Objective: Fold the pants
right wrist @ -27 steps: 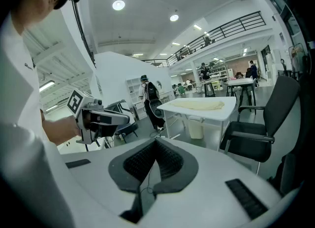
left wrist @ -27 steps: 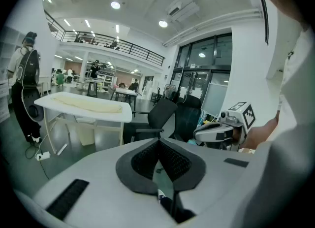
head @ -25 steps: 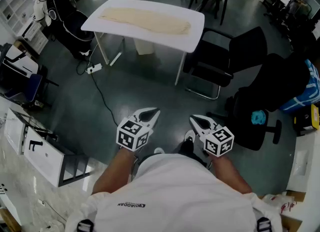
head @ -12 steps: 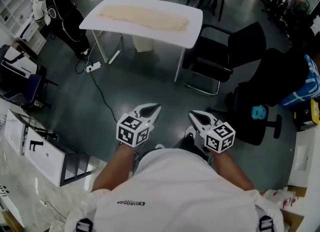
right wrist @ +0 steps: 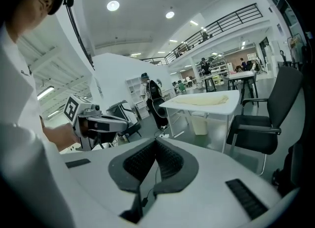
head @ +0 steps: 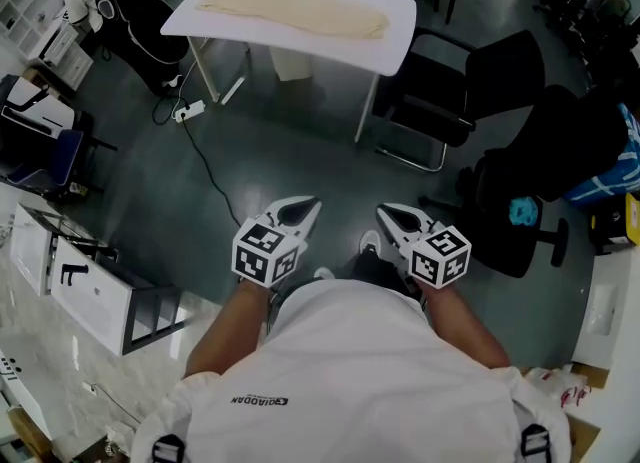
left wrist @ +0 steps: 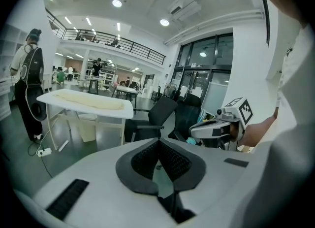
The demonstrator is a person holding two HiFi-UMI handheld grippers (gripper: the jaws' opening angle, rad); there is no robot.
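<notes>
Cream pants (head: 290, 13) lie stretched flat along a white table (head: 392, 49) at the far end of the floor, well ahead of both grippers. They also show in the left gripper view (left wrist: 88, 100) and the right gripper view (right wrist: 202, 100). My left gripper (head: 312, 207) and right gripper (head: 384, 213) hang side by side close to the person's body, over the dark floor and pointing toward the table. Both are shut with nothing between the pads. In each gripper view the jaws, left (left wrist: 157, 141) and right (right wrist: 156, 141), meet at their tips.
Black chairs (head: 470, 91) stand right of the table, with another dark chair (head: 520, 231) nearer on the right. A cable and power strip (head: 192, 109) lie on the floor left of the table. A person with a black backpack (head: 120, 1) stands at the far left. White cabinets (head: 70, 281) line the left.
The table and pants sit slightly higher in the head view as the camera shifts. Both grippers stay shut and keep their place near the body.
</notes>
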